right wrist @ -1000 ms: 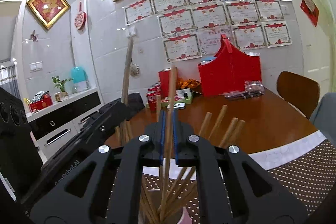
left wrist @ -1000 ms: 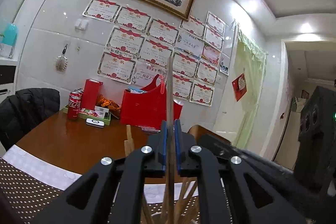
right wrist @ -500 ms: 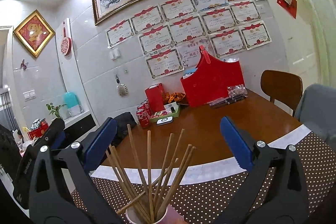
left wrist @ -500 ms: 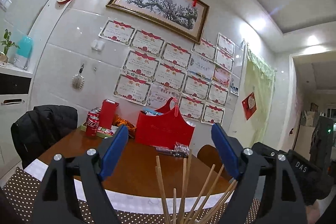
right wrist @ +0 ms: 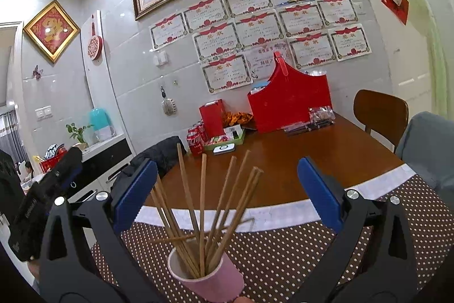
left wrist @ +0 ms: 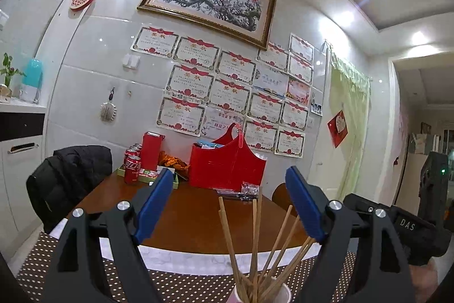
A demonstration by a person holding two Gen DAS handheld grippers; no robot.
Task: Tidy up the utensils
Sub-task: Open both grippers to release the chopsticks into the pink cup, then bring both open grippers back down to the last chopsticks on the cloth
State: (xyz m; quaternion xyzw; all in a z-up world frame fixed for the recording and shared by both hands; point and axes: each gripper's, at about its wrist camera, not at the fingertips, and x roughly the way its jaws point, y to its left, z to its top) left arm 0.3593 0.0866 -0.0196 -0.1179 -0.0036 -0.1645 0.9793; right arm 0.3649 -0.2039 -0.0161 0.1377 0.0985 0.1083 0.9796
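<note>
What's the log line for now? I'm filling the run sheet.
left gripper: open, empty | right gripper: open, empty | chopsticks: in pink cup

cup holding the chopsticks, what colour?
Pink cup, white inside; clearest in the right wrist view.

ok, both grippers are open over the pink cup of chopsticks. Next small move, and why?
Probably back both grippers away from the pink paper cup. The wooden chopsticks stand fanned inside it, and neither the left gripper nor the right gripper, jaws just opened wide, touches one. One chopstick lies crosswise on the rim; tidy that afterwards.
</note>
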